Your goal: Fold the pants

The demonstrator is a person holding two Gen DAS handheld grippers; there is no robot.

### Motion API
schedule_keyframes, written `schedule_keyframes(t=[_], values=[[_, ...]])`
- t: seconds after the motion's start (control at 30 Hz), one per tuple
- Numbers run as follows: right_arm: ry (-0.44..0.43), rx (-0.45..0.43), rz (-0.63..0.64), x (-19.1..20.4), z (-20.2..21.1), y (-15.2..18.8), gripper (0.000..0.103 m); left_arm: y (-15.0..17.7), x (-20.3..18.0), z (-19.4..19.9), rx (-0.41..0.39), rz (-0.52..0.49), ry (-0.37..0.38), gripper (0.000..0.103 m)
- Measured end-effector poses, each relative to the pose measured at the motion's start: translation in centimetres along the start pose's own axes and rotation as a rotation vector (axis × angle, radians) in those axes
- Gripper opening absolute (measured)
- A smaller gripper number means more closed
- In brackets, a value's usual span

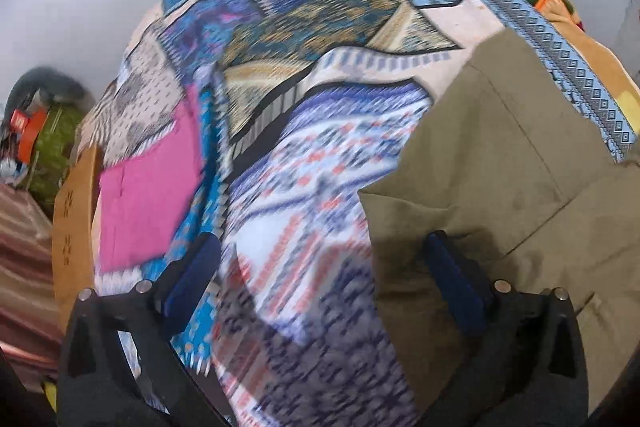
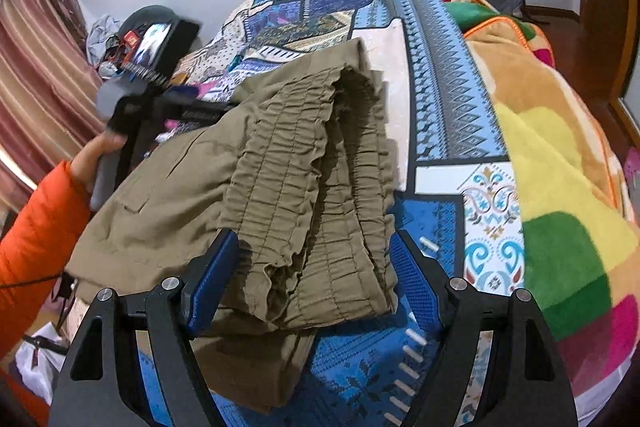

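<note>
Olive-green pants [image 2: 248, 163] lie folded on a patterned blue bedspread [image 2: 448, 99]. The gathered elastic waistband [image 2: 320, 195] lies on top, reaching between my right gripper's [image 2: 314, 247] open blue fingers [image 2: 412, 283], which do not clamp it. In the left wrist view the pants [image 1: 512, 163] fill the right side. My left gripper [image 1: 320, 247] is open and empty over the bedspread [image 1: 312, 163], its right finger [image 1: 452, 275] over the pants' edge. The left gripper also shows in the right wrist view [image 2: 160, 107], at the pants' far left edge.
A pink cloth [image 1: 148, 199] lies at the bed's left side beside a cardboard box [image 1: 72, 227]. A yellow, green and orange fleece blanket [image 2: 560, 187] is bunched along the bed's right. Striped curtains [image 2: 40, 67] and clutter stand at the left wall.
</note>
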State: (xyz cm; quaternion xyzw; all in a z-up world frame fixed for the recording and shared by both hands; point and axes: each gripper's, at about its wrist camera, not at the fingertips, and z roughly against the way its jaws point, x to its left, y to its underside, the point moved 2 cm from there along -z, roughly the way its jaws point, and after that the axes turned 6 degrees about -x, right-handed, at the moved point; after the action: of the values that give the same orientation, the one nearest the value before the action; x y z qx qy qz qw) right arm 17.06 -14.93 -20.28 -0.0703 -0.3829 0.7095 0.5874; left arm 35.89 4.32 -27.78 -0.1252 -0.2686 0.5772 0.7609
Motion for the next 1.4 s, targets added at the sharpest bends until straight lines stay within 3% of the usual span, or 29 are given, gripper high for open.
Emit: schedule_keyframes(t=[0.23,0.57,0.7,0.8,0.93,1.07,1.17,1.27,1.4], values=[[0.021,-0.066,0.013,0.5,2.2,-1.2,0.075,5.7,4.0,3.6,0.020,0.133,-0.091,0.103],[-0.018,-0.072,0.111,3.9,2.9,0.5,0.075,15.1,4.7,10.5,0.015,0.275,-0.020,0.103],[-0.036,-0.063,0.148,4.7,2.4,1.5,0.058,16.1,4.3,12.6,0.003,0.286,-0.025,0.103],[-0.036,-0.063,0.152,5.0,2.3,1.5,0.049,15.5,4.4,15.3,-0.089,0.275,-0.059,0.103],[-0.042,-0.087,0.158,5.3,2.7,0.6,0.045,14.3,4.2,17.4,-0.178,0.262,-0.014,0.083],[-0.042,-0.098,0.176,5.9,2.2,0.2,0.045,13.7,3.1,14.5,-0.118,0.230,0.002,0.077],[-0.020,-0.078,0.190,5.7,1.2,0.8,0.044,15.1,3.1,11.6,-0.039,0.229,-0.038,0.073],[0.024,-0.029,0.188,4.4,-0.2,1.7,0.035,16.5,4.5,11.6,-0.057,0.291,-0.029,0.073],[0.025,-0.025,0.134,2.3,0.6,2.3,0.035,18.0,5.6,12.3,-0.038,0.278,-0.078,0.073]])
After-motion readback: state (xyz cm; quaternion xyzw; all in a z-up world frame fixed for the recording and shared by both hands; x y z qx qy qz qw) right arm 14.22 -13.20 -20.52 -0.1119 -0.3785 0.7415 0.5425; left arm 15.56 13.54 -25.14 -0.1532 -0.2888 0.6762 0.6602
